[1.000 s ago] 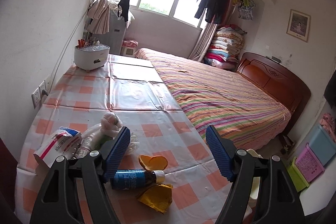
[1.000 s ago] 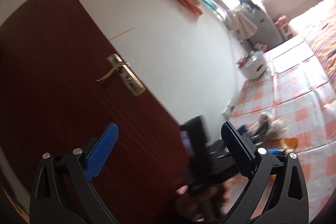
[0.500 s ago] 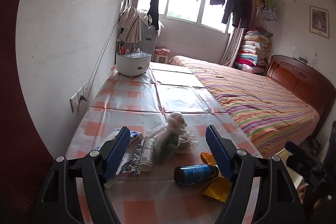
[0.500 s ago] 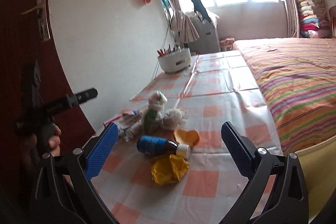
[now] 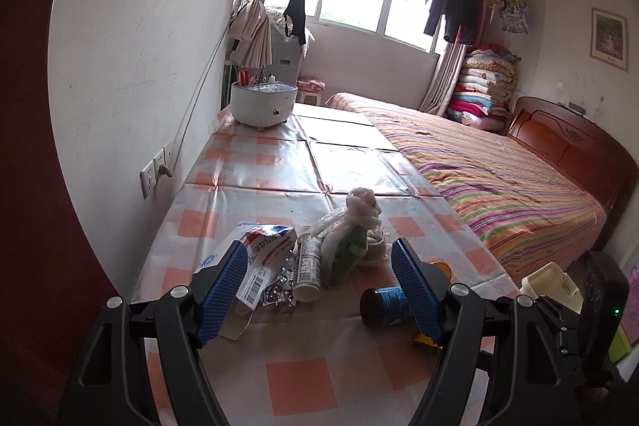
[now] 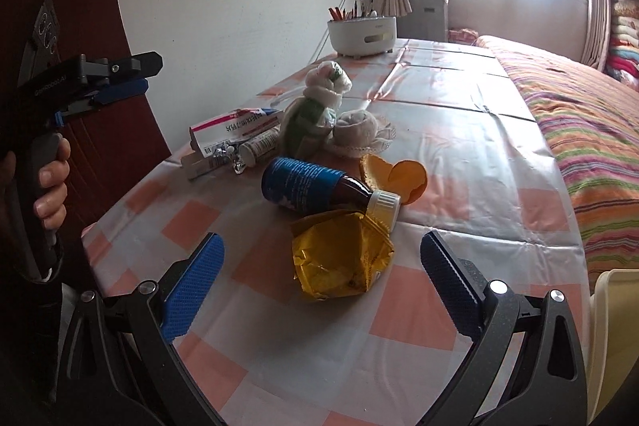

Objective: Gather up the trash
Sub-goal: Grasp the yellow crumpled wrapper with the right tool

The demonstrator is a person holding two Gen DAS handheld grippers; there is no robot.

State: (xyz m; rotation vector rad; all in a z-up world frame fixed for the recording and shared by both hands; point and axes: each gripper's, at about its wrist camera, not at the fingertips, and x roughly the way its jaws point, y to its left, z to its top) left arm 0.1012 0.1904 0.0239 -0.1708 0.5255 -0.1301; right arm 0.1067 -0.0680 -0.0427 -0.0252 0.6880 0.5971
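A heap of trash lies on the checked tablecloth (image 6: 459,162). Nearest my right gripper (image 6: 319,266), which is open and hovers just short of it, lies a crumpled yellow wrapper (image 6: 339,258). Behind it are a brown bottle with a blue label (image 6: 311,186), orange peel (image 6: 399,174), a white rag (image 6: 359,134), a knotted plastic bag (image 6: 315,106), a small white vial (image 6: 259,146) and a medicine box (image 6: 235,124). My left gripper (image 5: 319,278) is open above the table, with the box (image 5: 263,250), vial (image 5: 307,266), bag (image 5: 343,242) and bottle (image 5: 383,306) ahead of its fingers.
A white holder with pens (image 6: 361,34) stands at the table's far end. A striped bed (image 5: 499,178) runs along the right side. A pale bin (image 5: 551,278) stands at the table's right edge. A wall and dark door (image 6: 60,26) close the left.
My right gripper swung down from facing the door to the trash heap and came closer. My left gripper shifted left and lower, so the box and bag now lie between its fingers' lines.
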